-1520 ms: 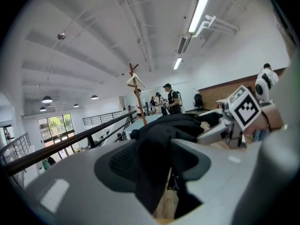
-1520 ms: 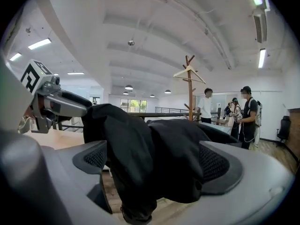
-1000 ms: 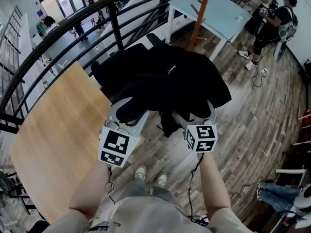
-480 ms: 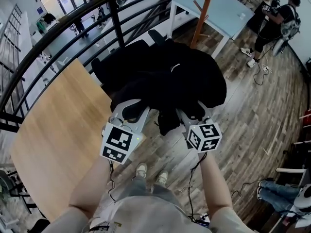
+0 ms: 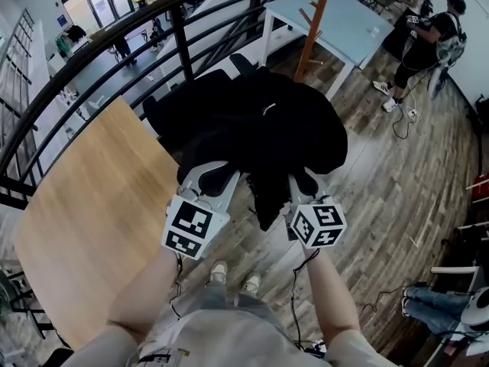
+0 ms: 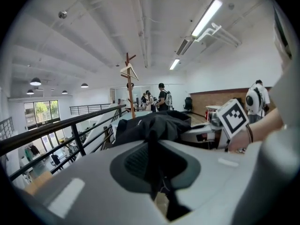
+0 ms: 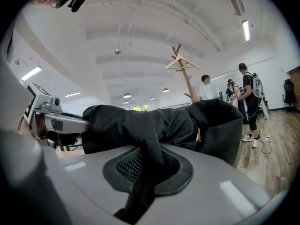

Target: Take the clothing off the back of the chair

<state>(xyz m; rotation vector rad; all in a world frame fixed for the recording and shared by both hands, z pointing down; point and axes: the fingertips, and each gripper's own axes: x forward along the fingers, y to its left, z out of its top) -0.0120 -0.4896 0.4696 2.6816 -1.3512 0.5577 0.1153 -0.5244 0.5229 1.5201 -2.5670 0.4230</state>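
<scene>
Black clothing [image 5: 267, 121] | left gripper [image 5: 212, 174] fingers closing on it | right gripper [image 5: 306, 183] fingers closing on it

Grey left gripper [image 5: 208, 177] and right gripper [image 5: 306, 183], black-and-white marker cubes [image 5: 195, 226], beige shirt [image 5: 229, 336]

Head view: set high, facing steeply down on the jacket [image 5: 260, 128] and the floor [image 5: 397, 182], near. Left gripper view and right gripper view: set low, facing almost level across the room, hard against the jacket. All three views share the jacket and the coat stand [image 5: 315, 21].
</scene>
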